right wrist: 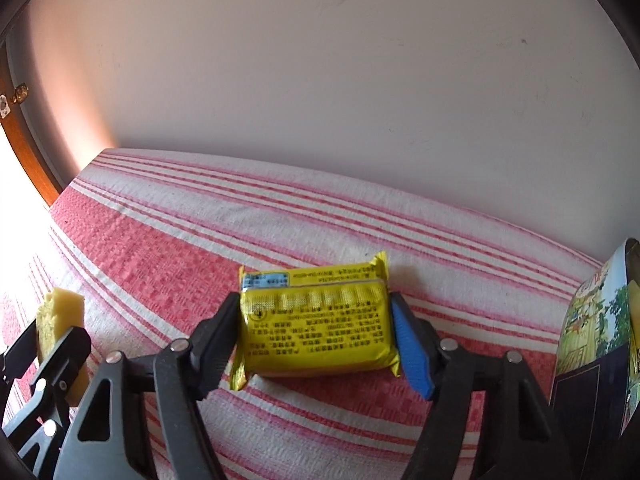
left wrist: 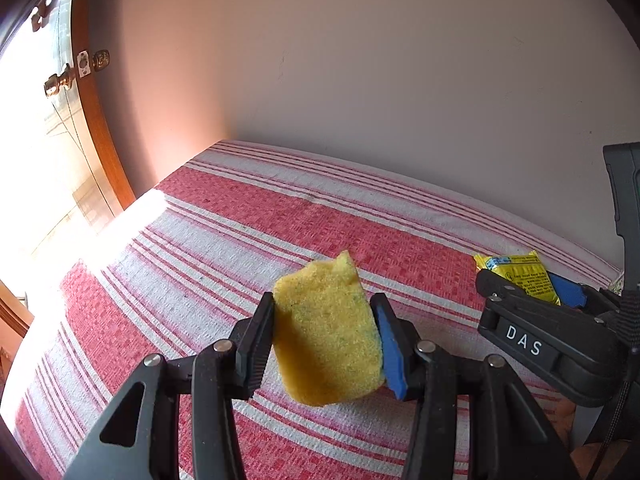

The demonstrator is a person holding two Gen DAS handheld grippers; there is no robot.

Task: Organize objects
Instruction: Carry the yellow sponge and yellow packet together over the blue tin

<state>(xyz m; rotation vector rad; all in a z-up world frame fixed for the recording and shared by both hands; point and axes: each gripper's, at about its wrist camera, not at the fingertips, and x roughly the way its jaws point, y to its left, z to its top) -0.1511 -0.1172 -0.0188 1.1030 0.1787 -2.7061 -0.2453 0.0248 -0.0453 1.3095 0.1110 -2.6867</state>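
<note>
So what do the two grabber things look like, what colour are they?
Both are mostly black plastic with jointed arms held by round silver pins. On the left gripper and the right gripper, one of the fingers is black and ribbed, while the other has a bright blue pad. The right one has white letters, "DAS", on its side. A black strap hangs beside it.
</note>
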